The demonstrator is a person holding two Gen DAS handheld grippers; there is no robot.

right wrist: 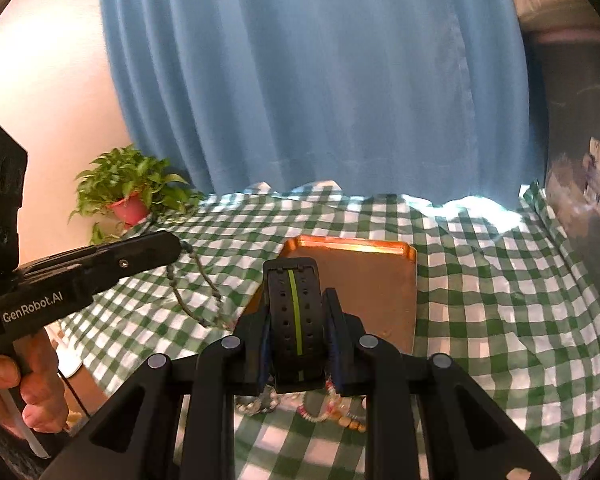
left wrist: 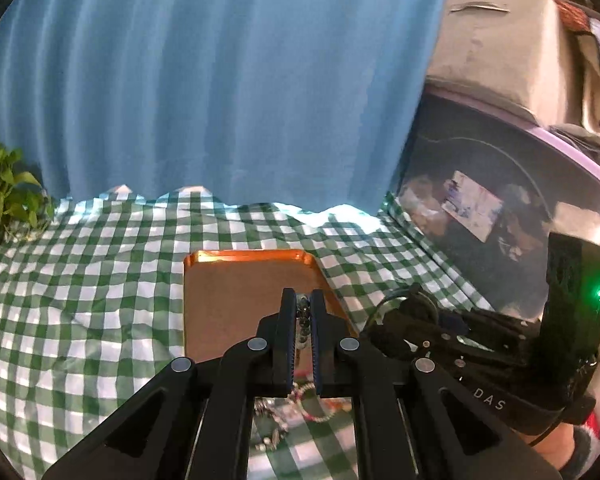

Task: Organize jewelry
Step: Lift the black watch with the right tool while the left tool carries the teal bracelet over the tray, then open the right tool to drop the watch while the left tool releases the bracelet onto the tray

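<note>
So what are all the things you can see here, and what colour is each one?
tray: one, shiny orange, on the cloth ahead of both claws, looks bare
tablecloth: one, green and white checks, covers the table
curtain: one, blue, hangs behind the table
plant: one, green leaves in a red pot, far left corner of the table
loose jewelry: a small heap, pink, white and tan beads, on the cloth under the right claw
beaded chain: one, grey-green, dangles from the left claw
watch: one, black strap with a green stripe, in the right claw
left claw: black, shut on the beaded chain
right claw: black, shut on the watch
</note>
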